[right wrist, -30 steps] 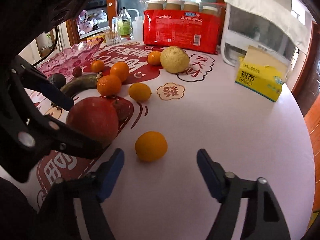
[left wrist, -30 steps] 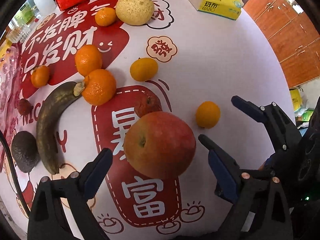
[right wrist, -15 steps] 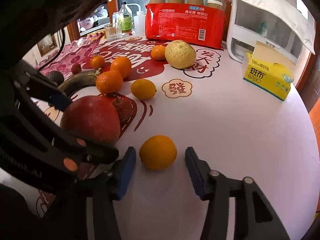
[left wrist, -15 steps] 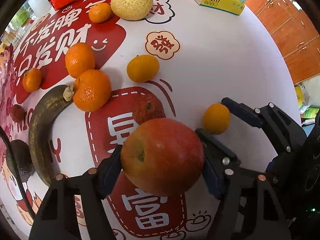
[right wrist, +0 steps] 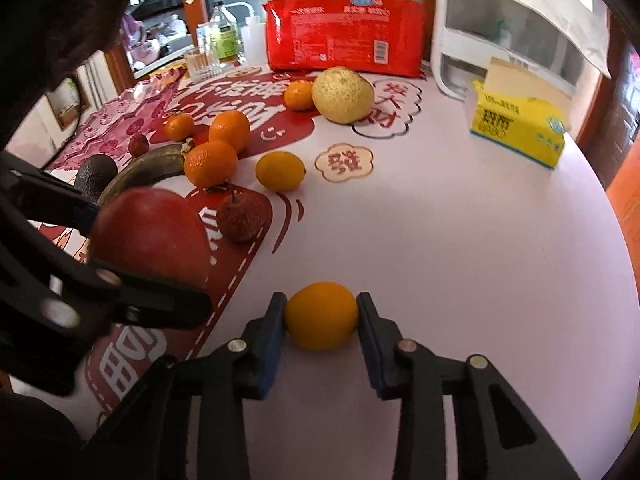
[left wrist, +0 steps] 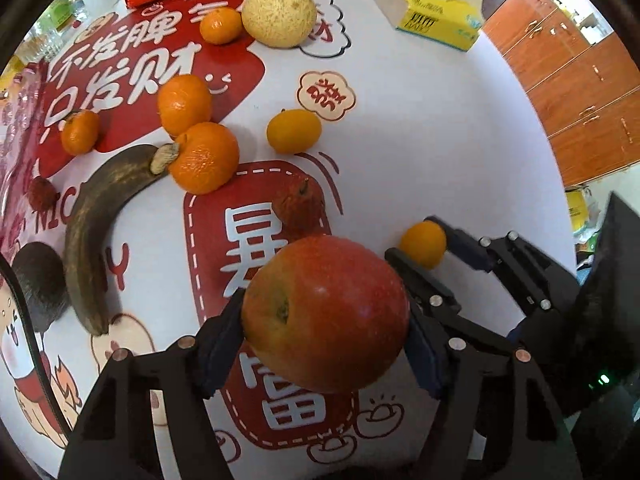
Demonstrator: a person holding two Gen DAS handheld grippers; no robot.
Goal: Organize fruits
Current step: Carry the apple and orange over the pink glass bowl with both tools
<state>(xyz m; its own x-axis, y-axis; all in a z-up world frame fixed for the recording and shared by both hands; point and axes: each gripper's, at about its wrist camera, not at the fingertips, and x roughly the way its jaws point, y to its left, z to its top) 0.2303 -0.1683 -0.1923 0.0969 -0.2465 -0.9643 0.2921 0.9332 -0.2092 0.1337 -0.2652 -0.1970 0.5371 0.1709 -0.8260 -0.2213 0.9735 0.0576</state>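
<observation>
My left gripper (left wrist: 324,332) is shut on a big red apple (left wrist: 326,314) and holds it above the printed tablecloth; the apple also shows in the right wrist view (right wrist: 150,236). My right gripper (right wrist: 322,320) is shut on a small orange (right wrist: 322,316) that rests on the white cloth; it also shows in the left wrist view (left wrist: 424,244). Several other oranges (left wrist: 204,158), a dark banana (left wrist: 100,220), a dark avocado (left wrist: 38,280), a small red fruit (left wrist: 300,208) and a large yellow pomelo (left wrist: 280,18) lie on the table.
A red package (right wrist: 344,34), a yellow tissue box (right wrist: 518,124), a white container (right wrist: 504,36) and bottles (right wrist: 224,40) stand at the table's far side. A pink tray (right wrist: 116,124) lies at the far left. Wooden cabinets (left wrist: 576,80) are beyond the right edge.
My left gripper closed on the apple and lifted it off the cloth. My right gripper moved forward and closed on the small orange.
</observation>
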